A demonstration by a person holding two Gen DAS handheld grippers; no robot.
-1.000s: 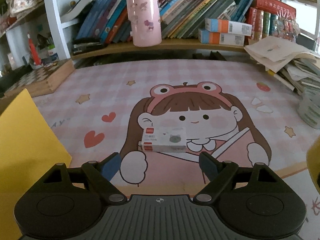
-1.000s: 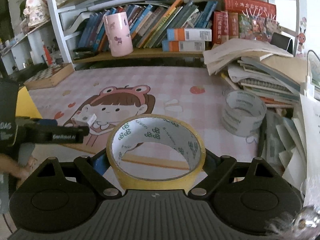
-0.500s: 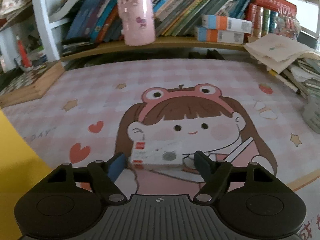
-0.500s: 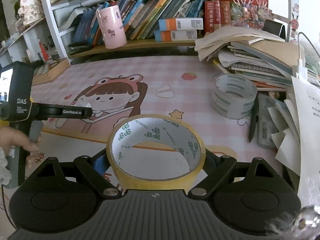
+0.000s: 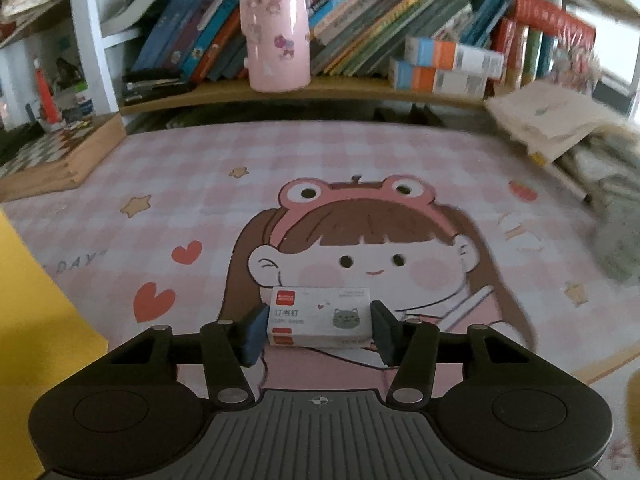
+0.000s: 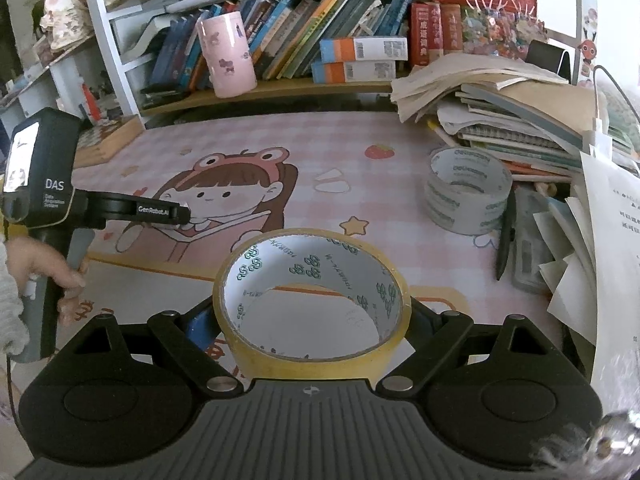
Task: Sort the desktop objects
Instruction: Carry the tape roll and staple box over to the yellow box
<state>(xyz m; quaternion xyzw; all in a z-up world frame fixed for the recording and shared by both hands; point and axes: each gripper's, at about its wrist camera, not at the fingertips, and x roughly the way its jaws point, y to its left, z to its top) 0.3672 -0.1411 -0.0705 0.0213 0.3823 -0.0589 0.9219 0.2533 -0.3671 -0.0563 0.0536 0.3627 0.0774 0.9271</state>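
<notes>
Left wrist view: the left gripper (image 5: 318,330) straddles the staple box (image 5: 318,318), which lies flat on the pink cartoon desk mat (image 5: 200,184) over the drawn girl's chin. The box's long axis runs left to right, straight across the gap, so each short end faces a pad. The jaws stand spread about as wide as the box; the left pad looks to be touching its end and the right pad sits just beside the other, though I cannot tell whether they press yet. As I judge it, the coming move turns on this alignment: a plain squeeze should catch the box by its ends. Far off, a pink cup (image 5: 276,32) stands on the bookshelf (image 5: 320,90).

Right wrist view: the right gripper (image 6: 312,320) pinches a yellow tape roll (image 6: 312,296) across its outer wall, the hole facing up and forward, held above the near edge of the mat. This view alone shows the left gripper (image 6: 182,216) from the side, low over the mat at far left, its box hidden behind the fingers. It also shows a grey tape stack (image 6: 466,192) at right beside the paper pile (image 6: 500,96), well apart from both grippers.
</notes>
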